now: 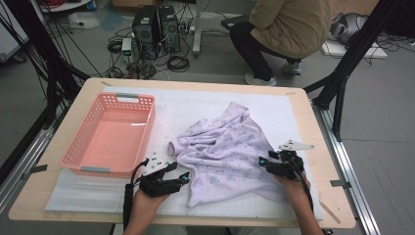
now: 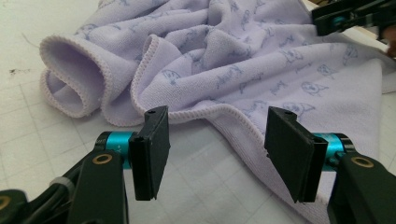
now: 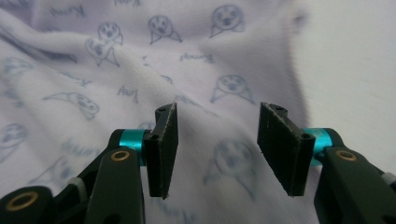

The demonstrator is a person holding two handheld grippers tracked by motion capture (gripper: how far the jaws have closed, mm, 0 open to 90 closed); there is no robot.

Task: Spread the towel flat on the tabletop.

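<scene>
one pink basket [image 1: 108,134] sits beside the towel [image 1: 225,152].

Even, soft light falls from above my hands, bright on the white mat [image 1: 195,105] with only faint shadows under the towel [image 1: 227,152] folds. From my left gripper [image 2: 217,154] the cloth ahead is sharp. Past my right gripper [image 3: 217,149] the towel print is smeared and soft, the jaws crisper.

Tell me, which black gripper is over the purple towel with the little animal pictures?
The right gripper. It hovers above the lilac printed terry towel, jaws open. The left gripper sits at the towel's hem, over the white mat.
</scene>
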